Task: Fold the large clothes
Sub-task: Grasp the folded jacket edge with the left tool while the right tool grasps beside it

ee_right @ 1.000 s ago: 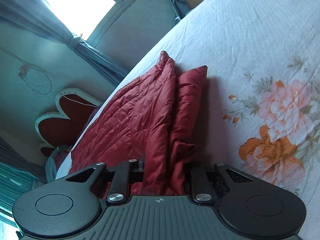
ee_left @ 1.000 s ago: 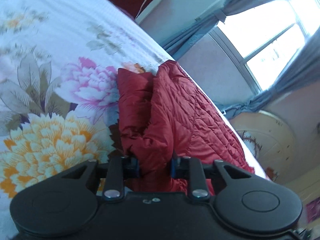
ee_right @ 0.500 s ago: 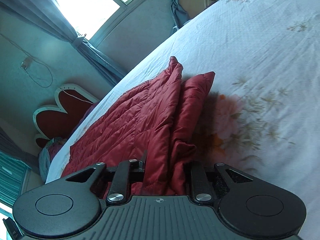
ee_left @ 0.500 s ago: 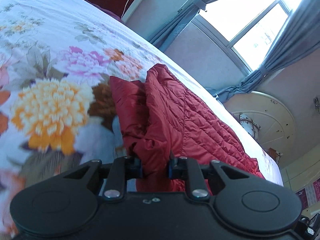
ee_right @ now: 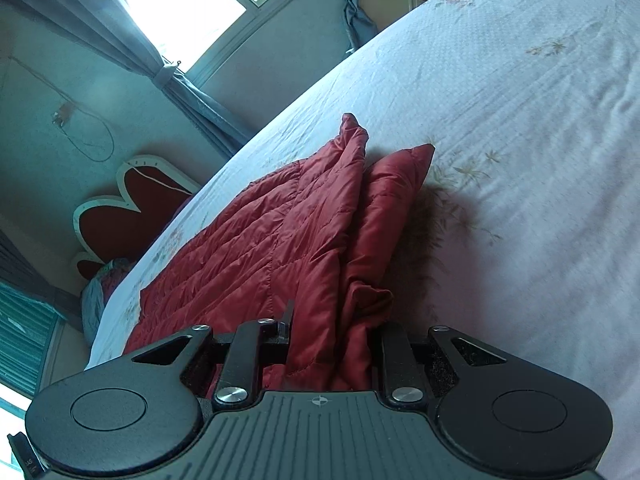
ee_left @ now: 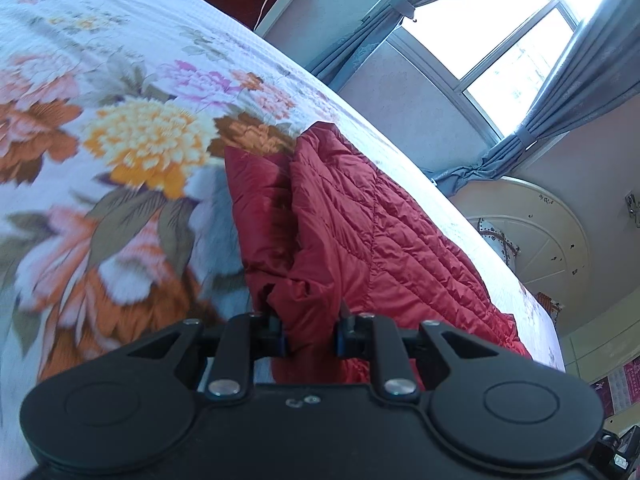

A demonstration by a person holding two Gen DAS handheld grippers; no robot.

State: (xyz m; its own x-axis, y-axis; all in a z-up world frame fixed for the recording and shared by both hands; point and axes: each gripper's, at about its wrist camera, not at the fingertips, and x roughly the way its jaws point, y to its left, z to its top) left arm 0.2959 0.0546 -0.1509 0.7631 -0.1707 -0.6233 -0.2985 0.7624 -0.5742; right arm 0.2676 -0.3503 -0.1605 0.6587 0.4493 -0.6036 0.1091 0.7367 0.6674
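A red quilted jacket (ee_left: 360,232) lies on the flowered bedspread (ee_left: 120,140), bunched into folds. My left gripper (ee_left: 310,332) is shut on a gathered edge of the jacket, with red fabric filling the gap between its fingers. In the right wrist view the same jacket (ee_right: 280,240) stretches away toward the headboard. My right gripper (ee_right: 332,344) is shut on another bunched edge of it. Both grippers hold the fabric slightly raised above the bed. The fingertips are hidden by the cloth.
A red heart-shaped headboard (ee_right: 128,208) stands at the head of the bed. A window (ee_left: 500,40) with blue-grey curtains (ee_left: 580,92) is beyond the far side. A round cream panel (ee_left: 540,240) stands at the bed's foot. White bedspread (ee_right: 520,160) extends to the right.
Both grippers have dragged the jacket across the bed while holding it. The flower pattern has slid past in both views. The grips have not changed.
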